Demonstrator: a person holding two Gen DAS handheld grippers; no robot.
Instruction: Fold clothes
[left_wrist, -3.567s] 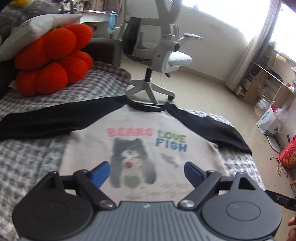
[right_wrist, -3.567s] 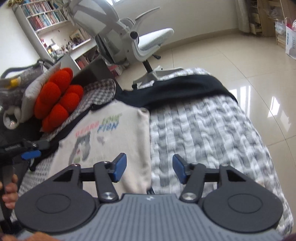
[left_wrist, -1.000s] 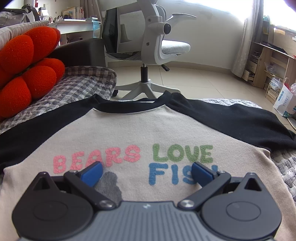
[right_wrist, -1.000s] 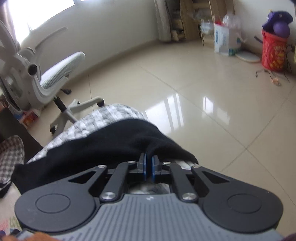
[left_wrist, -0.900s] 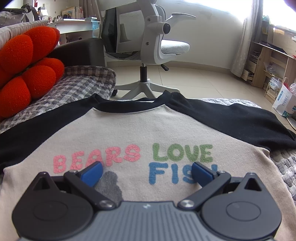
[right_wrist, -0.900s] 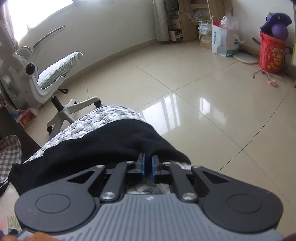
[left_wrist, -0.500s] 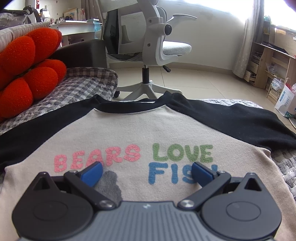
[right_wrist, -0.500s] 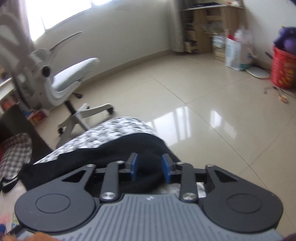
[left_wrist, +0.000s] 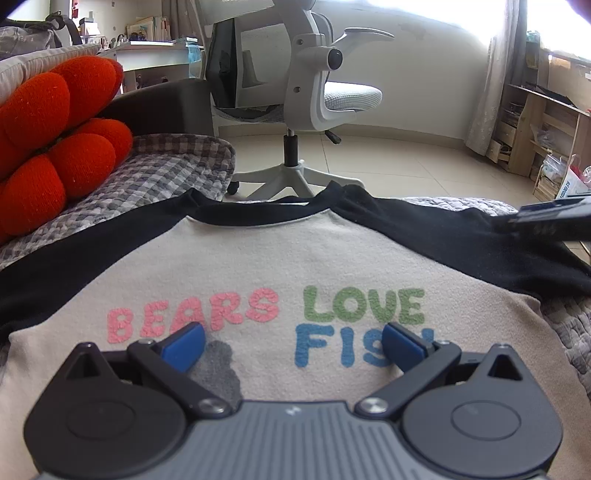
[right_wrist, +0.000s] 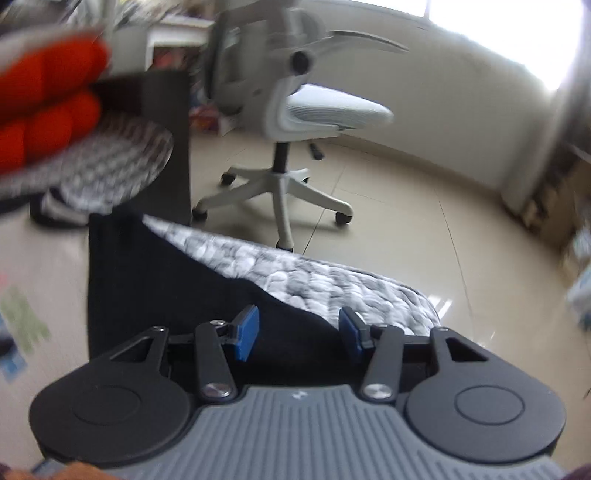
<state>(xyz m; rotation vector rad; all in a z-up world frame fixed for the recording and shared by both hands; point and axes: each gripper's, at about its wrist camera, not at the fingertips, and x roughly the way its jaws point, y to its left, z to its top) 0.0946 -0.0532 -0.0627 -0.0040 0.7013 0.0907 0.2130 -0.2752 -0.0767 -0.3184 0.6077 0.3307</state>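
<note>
One checked quilt (left_wrist: 159, 177), beige tiled floor (left_wrist: 424, 173), white office chair (left_wrist: 314, 85).

Left wrist view: sitting behind the left gripper (left_wrist: 293, 347), looking forward and downward, close over the shirt (left_wrist: 295, 266); printed lettering is filling mid-frame.
Right wrist view: sitting behind the right gripper (right_wrist: 299, 334), facing forward and downward, close over the black sleeve (right_wrist: 166, 288) and the grey quilt (right_wrist: 332, 284); picture is blurring, most at the left edge.
Far field, both views: office chair (left_wrist: 314, 92) (right_wrist: 295, 110) is standing upper centre, orange cushion (left_wrist: 55, 140) (right_wrist: 44, 96) upper left, tiled floor (left_wrist: 406, 170) (right_wrist: 406, 206) behind.
Cross-sighting: right gripper (left_wrist: 550, 218) is entering the left view at the right edge, over the sleeve (left_wrist: 461, 240).
</note>
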